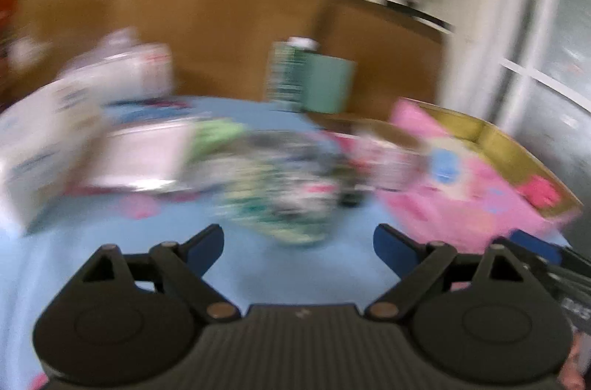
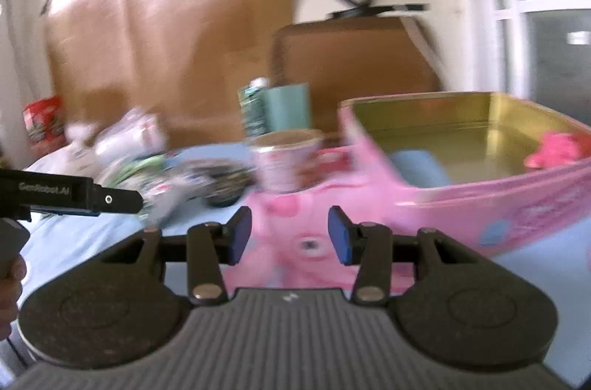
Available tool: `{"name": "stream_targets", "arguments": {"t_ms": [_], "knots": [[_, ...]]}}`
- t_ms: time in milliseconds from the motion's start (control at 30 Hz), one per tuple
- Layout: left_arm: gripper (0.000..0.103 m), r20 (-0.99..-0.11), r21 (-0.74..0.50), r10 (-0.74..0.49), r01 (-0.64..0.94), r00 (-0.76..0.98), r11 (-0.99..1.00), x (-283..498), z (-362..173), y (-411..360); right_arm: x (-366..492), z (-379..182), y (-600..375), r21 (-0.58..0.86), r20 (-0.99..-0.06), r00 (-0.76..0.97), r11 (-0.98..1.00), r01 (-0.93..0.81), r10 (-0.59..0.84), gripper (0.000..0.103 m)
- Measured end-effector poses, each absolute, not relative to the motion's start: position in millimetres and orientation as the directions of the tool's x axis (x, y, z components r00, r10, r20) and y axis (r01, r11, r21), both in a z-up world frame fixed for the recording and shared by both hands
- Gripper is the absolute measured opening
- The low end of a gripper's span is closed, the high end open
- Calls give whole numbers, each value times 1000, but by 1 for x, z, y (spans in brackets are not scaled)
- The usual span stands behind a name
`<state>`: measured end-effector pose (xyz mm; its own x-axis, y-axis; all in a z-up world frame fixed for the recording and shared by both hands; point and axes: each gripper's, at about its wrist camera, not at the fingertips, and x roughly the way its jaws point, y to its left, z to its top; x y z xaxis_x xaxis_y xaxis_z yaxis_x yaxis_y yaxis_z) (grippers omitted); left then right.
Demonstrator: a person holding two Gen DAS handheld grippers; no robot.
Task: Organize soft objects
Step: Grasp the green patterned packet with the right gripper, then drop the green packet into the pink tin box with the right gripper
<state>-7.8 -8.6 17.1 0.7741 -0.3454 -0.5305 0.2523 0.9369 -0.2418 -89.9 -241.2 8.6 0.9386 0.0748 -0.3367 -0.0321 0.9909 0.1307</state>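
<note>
Both views are smeared with blur. The left gripper [image 1: 298, 242] hangs over the blue cloth [image 1: 110, 260] with its jaws spread wide and nothing between them; a crumpled patterned soft thing [image 1: 284, 190] lies at its twelve o'clock. The right gripper [image 2: 290, 235] is also released, jaws apart and empty, facing the pink tin box [image 2: 480, 201]. Inside the box, at two o'clock from that gripper, sits a small pink soft item [image 2: 554, 150]. A paper cup [image 2: 284, 157] stands just left of the box.
</note>
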Motion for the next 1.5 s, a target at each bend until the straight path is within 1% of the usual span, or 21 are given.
{"name": "stream_targets", "arguments": {"t_ms": [133, 200, 233, 333, 367, 400, 433, 467, 633, 800, 867, 900, 1033, 1067, 1100, 1133, 1167, 1233, 1300, 1433, 1500], "knots": [[91, -524, -264, -255, 129, 812, 956, -4, 6, 39, -61, 11, -208, 132, -404, 891, 977, -168, 208, 57], [89, -527, -334, -278, 105, 803, 937, 0, 0, 54, -41, 11, -191, 143, -432, 865, 966, -214, 256, 58], [89, -515, -374, -303, 107, 802, 921, 1, 0, 59, -30, 12, -182, 139, -445, 853, 962, -235, 273, 62], [89, -504, -403, -304, 91, 808, 911, 2, -1, 67, 0, 9, -154, 107, -472, 826, 950, -293, 308, 78], [89, -505, -402, -310, 98, 806, 910, 3, -1, 66, 10, 7, -145, 84, -483, 822, 950, -300, 302, 80], [89, -505, -396, -310, 103, 806, 912, 4, -1, 64, 18, 5, -137, 62, -497, 816, 950, -305, 294, 80], [89, -503, -389, -309, 108, 807, 915, 3, 0, 63, 26, 3, -132, 52, -515, 806, 949, -310, 292, 76], [89, -502, -383, -310, 113, 807, 917, 3, 0, 61, 30, 1, -130, 58, -532, 792, 946, -318, 299, 59], [91, -508, -392, -327, 125, 797, 912, 1, -2, 61, 5, -1, -150, 140, -529, 788, 948, -286, 316, 54], [94, -505, -377, -364, 179, 783, 909, -6, 2, 50, -52, -3, -186, 216, -509, 793, 941, -259, 335, 57], [95, -494, -391, -417, 233, 763, 890, -12, 8, 37, -67, -4, -193, 196, -497, 809, 948, -249, 315, 78], [95, -486, -400, -452, 270, 748, 876, -14, 11, 30, -77, -5, -197, 184, -481, 824, 954, -238, 299, 83], [95, -503, -375, -546, 400, 670, 836, -22, 19, -12, -91, -9, -192, 118, -458, 839, 956, -270, 294, 85], [93, -516, -366, -557, 420, 651, 830, -23, 18, -21, -91, -11, -188, 97, -461, 838, 955, -280, 292, 85], [87, -533, -356, -562, 434, 632, 827, -23, 15, -29, -90, -13, -183, 83, -466, 835, 954, -288, 293, 84], [77, -562, -347, -561, 443, 608, 827, -22, 11, -38, -87, -14, -181, 80, -471, 830, 951, -298, 299, 79], [71, -590, -347, -564, 449, 578, 823, -21, 6, -46, -84, -17, -177, 78, -475, 825, 949, -306, 306, 61], [69, -597, -320, -546, 449, 588, 834, -27, 5, -56, -81, -21, -177, 61, -492, 827, 958, -281, 274, 45], [69, -583, -321, -568, 477, 581, 818, -31, 16, -66, -86, -18, -182, 50, -473, 849, 969, -242, 236, 43], [71, -500, -296, -641, 581, 582, 758, -32, 53, -100, -100, 3, -212, 64, -342, 926, 987, -148, 161, 43], [73, -477, -273, -674, 634, 564, 724, -29, 70, -129, -106, 16, -231, 37, -271, 959, 996, -75, 82, 44]]}}
